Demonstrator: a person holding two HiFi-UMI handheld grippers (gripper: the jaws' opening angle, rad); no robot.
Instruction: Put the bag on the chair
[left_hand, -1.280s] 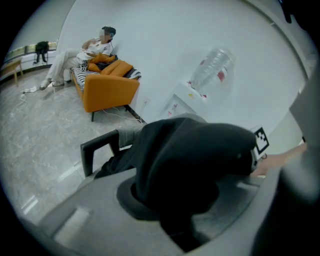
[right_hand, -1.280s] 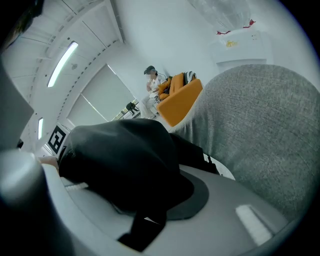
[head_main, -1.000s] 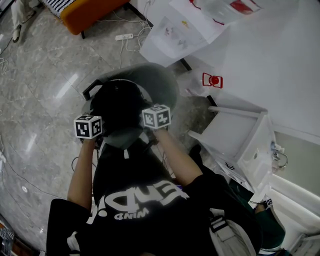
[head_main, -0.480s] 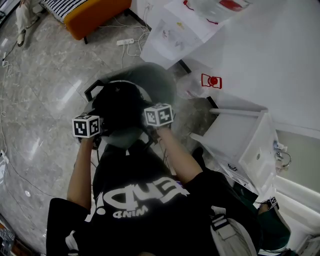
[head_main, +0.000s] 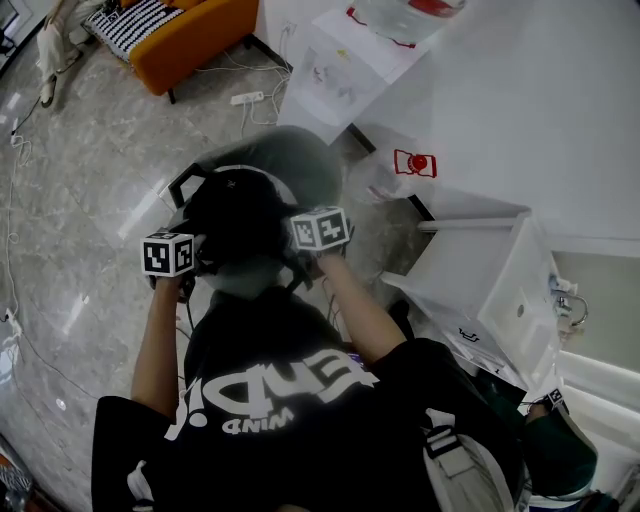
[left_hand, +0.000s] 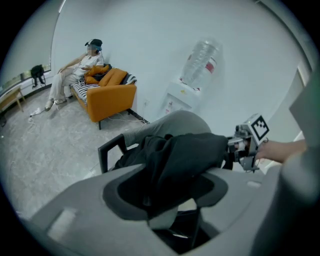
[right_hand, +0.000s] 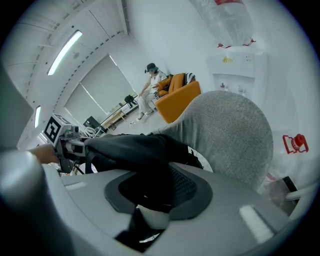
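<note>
Left gripper (left_hand: 165, 197): jaws apart at their widest, having just been opening; black fabric lies loose in the gap, not pinched.
Right gripper (right_hand: 157, 192): jaws appear apart likewise, with mesh and a strap in the gap.
Meaning of change: the left hold is released. Judged that placement is done and only withdrawal remains.
Bag (head_main: 238, 215): directly ahead of both grippers, resting on the seat of the chair (head_main: 300, 160), its near edge spanning from one gripper to the other.
Long axis: judged crosswise, gripper to gripper.
Facing: bulk slumps away toward the backrest beyond; which end is the top cannot be told.
</note>
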